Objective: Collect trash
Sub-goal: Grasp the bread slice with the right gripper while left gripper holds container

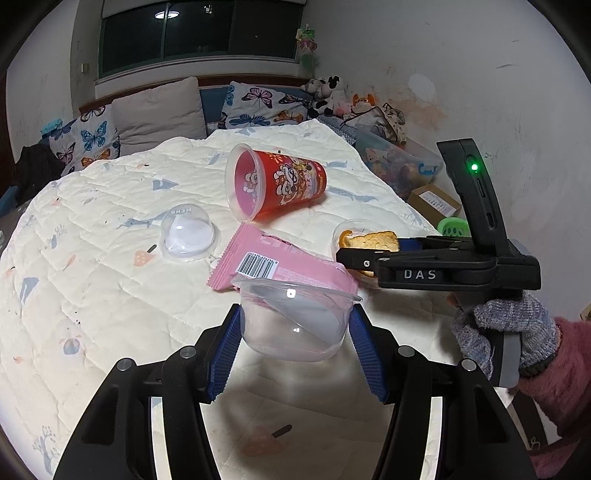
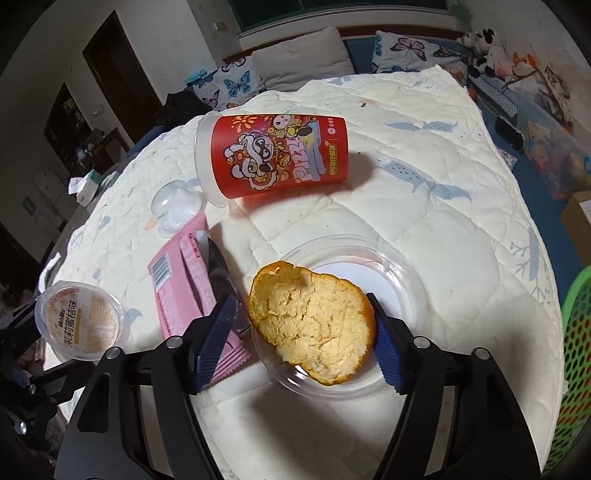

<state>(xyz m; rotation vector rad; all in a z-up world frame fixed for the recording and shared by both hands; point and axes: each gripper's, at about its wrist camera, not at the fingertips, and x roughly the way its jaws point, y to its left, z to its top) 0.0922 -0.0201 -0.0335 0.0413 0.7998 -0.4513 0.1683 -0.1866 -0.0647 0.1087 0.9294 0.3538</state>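
Pink wrapper (image 1: 280, 266): near edge is hiding behind the clear cup (image 1: 295, 325).
Green basket (image 2: 576, 354): is running off the right edge.
Bread (image 1: 373, 242): lower part is disappearing behind the right gripper (image 1: 351, 254).
Cup label (image 2: 79, 317): small print is staying unreadable.

Quilted bed cover (image 1: 110, 302) under red cup (image 1: 284, 181).

Window (image 1: 201, 29): dark, a lamp shines in it
Wall (image 1: 443, 55): white, stained
Pillows (image 1: 159, 110): by the headboard
Door (image 2: 118, 77): dark brown
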